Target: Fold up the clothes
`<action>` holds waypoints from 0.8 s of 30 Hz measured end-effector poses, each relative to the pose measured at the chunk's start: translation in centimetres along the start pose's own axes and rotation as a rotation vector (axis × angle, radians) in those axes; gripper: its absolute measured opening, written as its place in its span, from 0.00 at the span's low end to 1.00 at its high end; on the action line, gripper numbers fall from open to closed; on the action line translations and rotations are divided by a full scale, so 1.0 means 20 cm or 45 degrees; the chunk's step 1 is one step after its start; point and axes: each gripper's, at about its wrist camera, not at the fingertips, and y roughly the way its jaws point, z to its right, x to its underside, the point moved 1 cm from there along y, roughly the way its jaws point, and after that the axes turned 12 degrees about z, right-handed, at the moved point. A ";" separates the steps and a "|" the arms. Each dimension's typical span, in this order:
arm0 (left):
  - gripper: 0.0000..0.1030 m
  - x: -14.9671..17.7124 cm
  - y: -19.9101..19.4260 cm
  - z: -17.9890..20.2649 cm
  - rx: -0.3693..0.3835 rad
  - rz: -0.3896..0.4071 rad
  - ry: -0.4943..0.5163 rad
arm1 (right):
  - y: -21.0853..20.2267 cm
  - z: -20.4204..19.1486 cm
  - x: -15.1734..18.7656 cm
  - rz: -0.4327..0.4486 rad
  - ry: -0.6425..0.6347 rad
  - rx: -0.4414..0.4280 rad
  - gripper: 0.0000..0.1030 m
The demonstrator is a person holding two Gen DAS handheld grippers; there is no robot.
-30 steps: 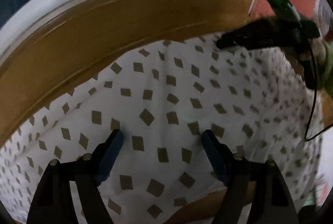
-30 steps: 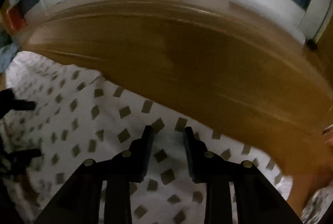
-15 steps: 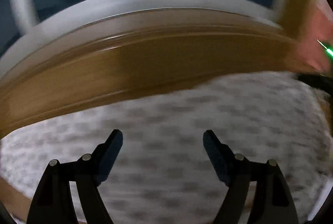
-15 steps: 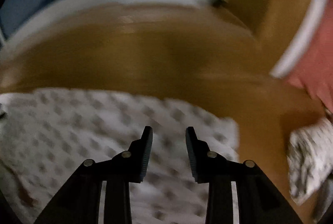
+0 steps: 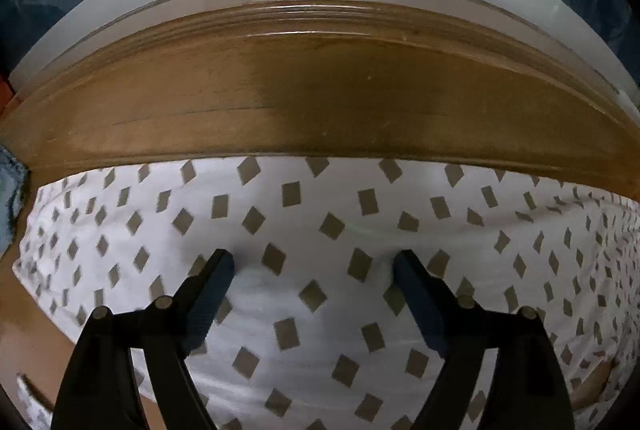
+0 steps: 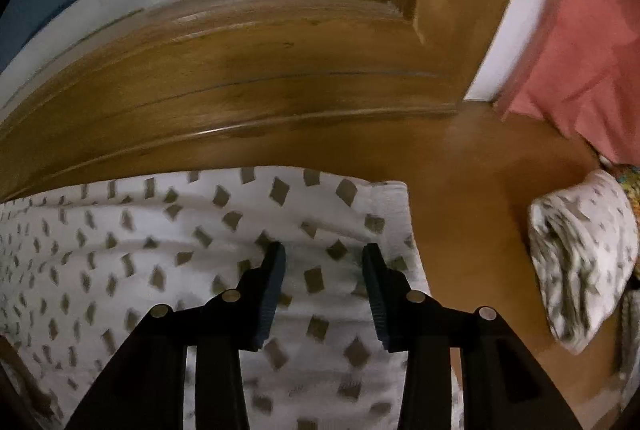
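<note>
White cloth with brown diamond print spread flat on the wooden surface. Above it, left gripper spread wide, nothing clamped. Right gripper over its right end, jaws opening, only cloth beneath.

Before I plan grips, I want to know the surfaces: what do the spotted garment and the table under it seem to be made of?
Spotted garment: looks like thin woven fabric, matte white with printed grey-brown diamonds; it wrinkles softly. Exact fibre unclear.
Table: seems to be wood or wood veneer, with a smooth, glossy finish; grain lines and faint highlights show.
</note>
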 end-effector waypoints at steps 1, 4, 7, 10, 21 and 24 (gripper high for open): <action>0.77 0.01 -0.07 -0.03 0.000 0.017 0.006 | -0.05 0.00 0.02 0.024 -0.008 -0.004 0.38; 0.78 0.07 -0.29 -0.12 -0.026 0.060 0.033 | -0.29 -0.01 0.10 0.102 -0.051 -0.076 0.40; 0.78 0.22 -0.53 -0.27 -0.108 0.065 0.051 | -0.48 -0.16 0.25 0.117 -0.098 -0.194 0.40; 0.78 0.39 -0.70 -0.42 -0.194 0.024 0.016 | -0.62 -0.31 0.49 0.085 -0.154 -0.325 0.40; 0.82 0.79 -0.62 -0.71 -0.339 -0.162 -0.030 | -1.02 -0.68 1.01 -0.074 -0.219 -0.518 0.40; 0.81 0.82 -0.60 -0.82 -0.270 -0.154 -0.094 | -1.09 -0.73 1.10 -0.076 -0.248 -0.454 0.42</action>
